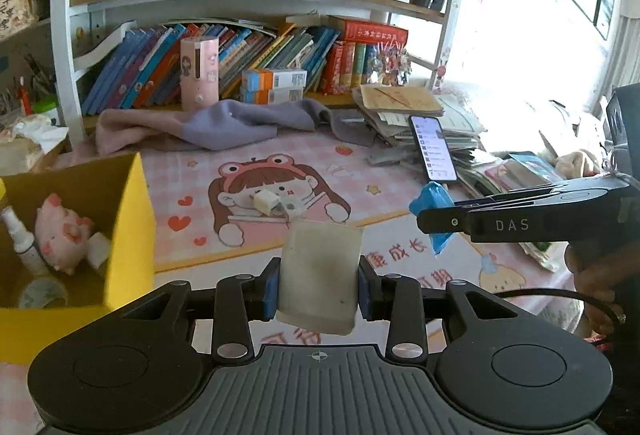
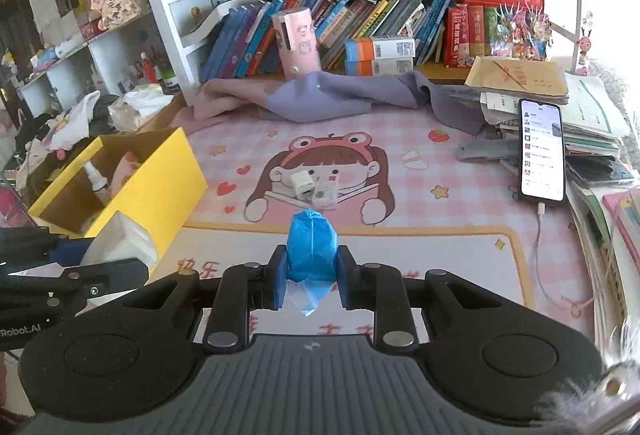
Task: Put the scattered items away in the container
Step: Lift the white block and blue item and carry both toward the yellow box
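You are partway through. Your left tongs [image 1: 319, 287] pinch an off-white, scuffed, soft rectangular pack [image 1: 320, 275] between the blue pads, and your right tongs [image 2: 311, 275] are pressed tight on a crumpled blue plastic bundle [image 2: 310, 251]. Both loads hang above the pink cartoon-print mat [image 2: 460, 267] covering the surface, not yet over the open yellow cardboard box [image 1: 128, 235] at the left.

Already inside that box you have a pink plush pig [image 1: 60, 235], a small white spray bottle [image 1: 20, 239], a roll of tape [image 1: 42, 293] and a white block [image 1: 98, 249]. Still loose on the mat, on the printed girl's face, are a small white cube-shaped charger plug [image 2: 301, 184] and a little white patterned item [image 2: 325, 194] touching it. So, judging from this, two drops into the box and then those two pieces remain.

The left view looks down into the box and lets you count its contents; it also shows your right tongs from the side, the blue bundle poking out past them. The right view shows only a slice of the box's inside, yet it gives a clearer look at the two leftovers and catches the off-white pack in your left tongs just beside the box's near wall.
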Available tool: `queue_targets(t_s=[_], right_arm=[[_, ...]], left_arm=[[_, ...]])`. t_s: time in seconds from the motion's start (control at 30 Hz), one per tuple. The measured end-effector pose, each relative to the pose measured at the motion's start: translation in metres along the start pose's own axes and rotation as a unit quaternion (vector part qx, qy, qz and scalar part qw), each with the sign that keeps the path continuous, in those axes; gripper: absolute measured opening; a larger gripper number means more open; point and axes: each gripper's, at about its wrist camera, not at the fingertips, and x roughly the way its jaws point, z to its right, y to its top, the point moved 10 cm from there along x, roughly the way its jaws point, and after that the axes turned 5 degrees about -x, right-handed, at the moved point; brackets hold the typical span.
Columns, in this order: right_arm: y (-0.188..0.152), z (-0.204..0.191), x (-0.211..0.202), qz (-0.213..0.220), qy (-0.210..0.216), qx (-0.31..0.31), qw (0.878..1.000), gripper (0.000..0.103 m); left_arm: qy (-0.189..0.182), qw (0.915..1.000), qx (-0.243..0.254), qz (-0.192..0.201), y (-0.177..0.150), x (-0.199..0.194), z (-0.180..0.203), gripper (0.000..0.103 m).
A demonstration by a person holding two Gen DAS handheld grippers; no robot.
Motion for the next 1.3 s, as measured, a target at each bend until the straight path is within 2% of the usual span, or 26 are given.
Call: queue_targets(t_s=[0.13, 0.43, 0.63, 0.97, 1.3], right_arm=[[-0.012, -0.025, -0.010, 0.001, -0.009, 0.003, 1.000, 0.023], [-0.053, -0.105, -0.039, -0.016, -0.010, -0.023, 1.000, 0.023], [-0.078, -0.156, -0.045, -0.027, 0.007, -0.027, 0.999, 0.023], [-0.085, -0.229, -0.044, -0.030, 0.051, -0.065, 0.996, 0.023], [-0.080, -0.267, -0.038, -0.032, 0.075, -0.103, 0.991, 0.023]], left_arm=[[-0.007, 1.0000, 0.001, 0.001, -0.018, -0.023, -0.011, 0.035], [-0.016, 0.9995, -0.028, 0.003, -0.064, -0.082, -0.047, 0.035], [-0.001, 0.9994, -0.036, 0.002, -0.089, -0.120, -0.074, 0.035], [0.040, 0.9973, -0.061, 0.006, -0.108, -0.160, -0.114, 0.035], [0.074, 0.9936, -0.083, 0.024, -0.114, -0.182, -0.143, 0.035]])
